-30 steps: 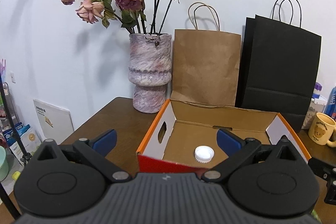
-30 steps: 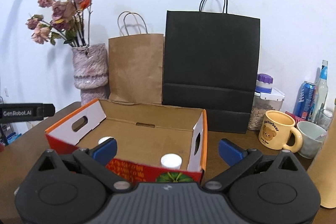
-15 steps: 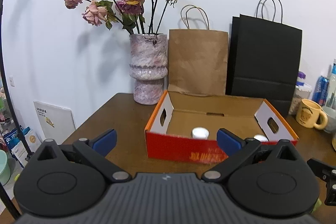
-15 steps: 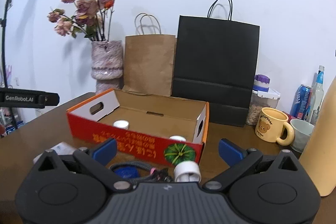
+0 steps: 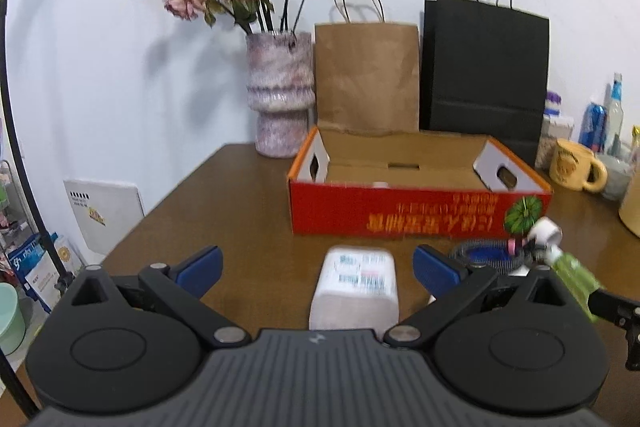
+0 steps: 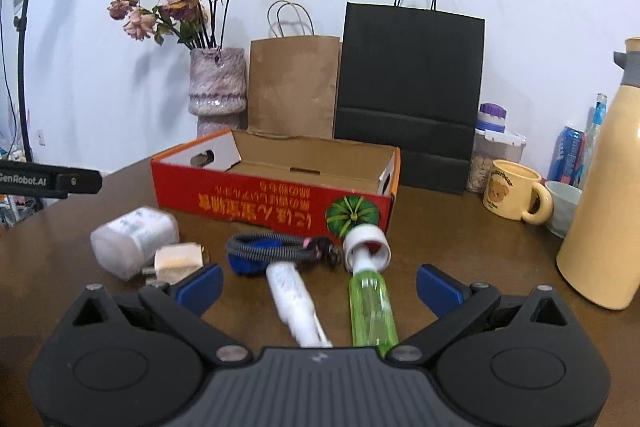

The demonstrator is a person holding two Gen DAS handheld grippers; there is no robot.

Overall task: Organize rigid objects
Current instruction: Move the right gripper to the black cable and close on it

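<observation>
Your left tool (image 5: 316, 267): jaws spread wide, empty, above the brown table (image 5: 240, 211). Between its blue pads lies a white jar (image 5: 355, 285) on its side, printed label up, touching neither pad.

Your right tool (image 6: 319, 285): jaws spread wide, empty. Between its pads lie two items, lengthwise toward you: a white tube-shaped object (image 6: 294, 301) and a green spray bottle (image 6: 370, 297) with its white cap (image 6: 367, 243) pointing at the box.

Also on the table in front of the box, seen from the right wrist: a coiled grey-and-blue cord (image 6: 276, 249) just beyond the tube, and a small white plug adapter (image 6: 176, 259) touching the jar on its near side.

Red cardboard box (image 6: 276, 201): open-topped, upright, behind the loose items, well apart from both tools. A white cap (image 5: 380, 183) barely shows above its front wall in the left wrist view.

Behind the box: vase of dried roses (image 5: 278, 95), brown paper bag (image 5: 366, 75), black paper bag (image 5: 486, 67). To the right: yellow mug (image 6: 514, 195), cream flask (image 6: 604, 195).
</observation>
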